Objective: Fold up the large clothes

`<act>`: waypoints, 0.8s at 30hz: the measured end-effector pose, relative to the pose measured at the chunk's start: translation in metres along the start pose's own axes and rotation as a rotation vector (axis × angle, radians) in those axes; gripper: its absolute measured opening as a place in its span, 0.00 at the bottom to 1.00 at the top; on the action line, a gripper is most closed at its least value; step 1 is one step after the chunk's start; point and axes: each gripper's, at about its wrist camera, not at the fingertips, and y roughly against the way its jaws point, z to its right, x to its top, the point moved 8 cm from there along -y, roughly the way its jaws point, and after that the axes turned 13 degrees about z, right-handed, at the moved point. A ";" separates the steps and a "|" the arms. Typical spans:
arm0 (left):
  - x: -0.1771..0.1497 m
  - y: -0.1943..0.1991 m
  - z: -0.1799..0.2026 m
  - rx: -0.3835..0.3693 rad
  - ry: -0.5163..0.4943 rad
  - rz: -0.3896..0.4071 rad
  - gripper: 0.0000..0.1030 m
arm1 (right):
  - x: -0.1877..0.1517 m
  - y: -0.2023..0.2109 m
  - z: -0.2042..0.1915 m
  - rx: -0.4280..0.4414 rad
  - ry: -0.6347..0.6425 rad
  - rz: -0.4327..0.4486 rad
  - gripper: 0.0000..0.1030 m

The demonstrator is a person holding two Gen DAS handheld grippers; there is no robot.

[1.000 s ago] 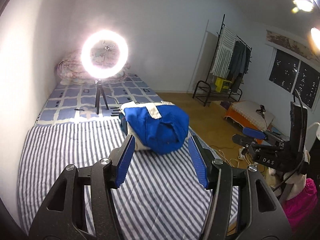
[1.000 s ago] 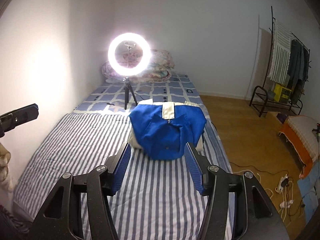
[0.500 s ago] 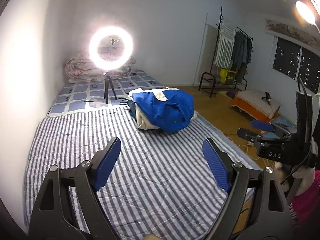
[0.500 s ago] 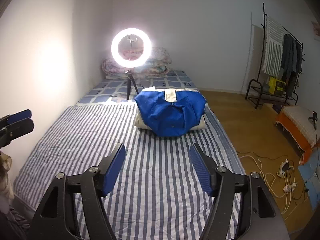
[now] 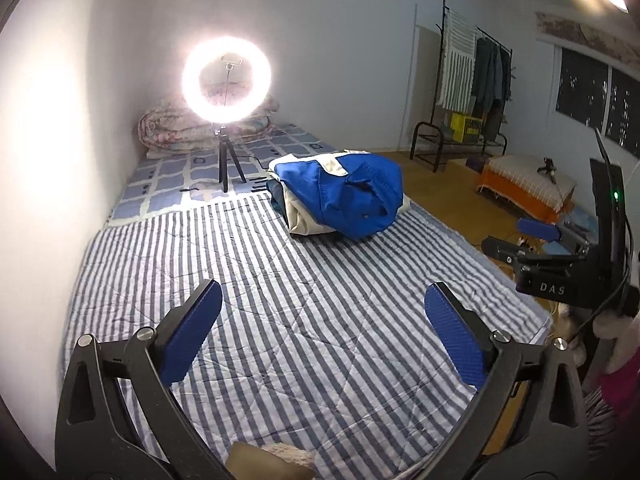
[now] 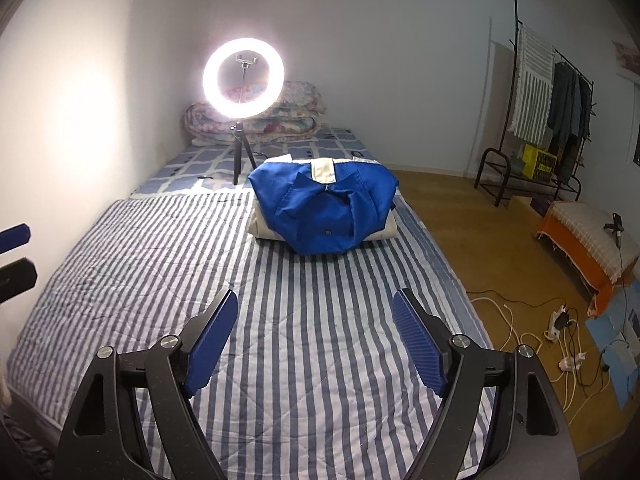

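Folded blue-and-cream jacket (image 6: 322,210) lying on striped bedspread (image 6: 280,320), toward far end near ring light (image 6: 243,78) on tripod. Left gripper (image 5: 320,336) and right gripper (image 6: 315,340) both spread wide, holding nothing, well apart from jacket.

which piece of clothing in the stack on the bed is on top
The bright blue garment with a white panel at its far edge tops the stack. The cream folded piece shows only beneath it, and a dark teal layer peeks out at the pile's side.
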 end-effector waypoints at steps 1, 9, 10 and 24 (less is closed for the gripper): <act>0.000 0.000 0.000 0.000 -0.002 0.000 1.00 | -0.001 0.000 0.000 -0.002 -0.003 -0.003 0.78; -0.001 0.003 0.001 0.028 -0.008 0.006 1.00 | -0.004 0.001 0.009 -0.036 -0.036 -0.010 0.79; -0.001 0.003 0.001 0.030 -0.011 0.006 1.00 | -0.004 0.001 0.010 -0.036 -0.037 -0.007 0.79; -0.008 -0.004 -0.001 0.042 -0.019 -0.018 1.00 | -0.005 0.002 0.013 -0.039 -0.034 0.007 0.81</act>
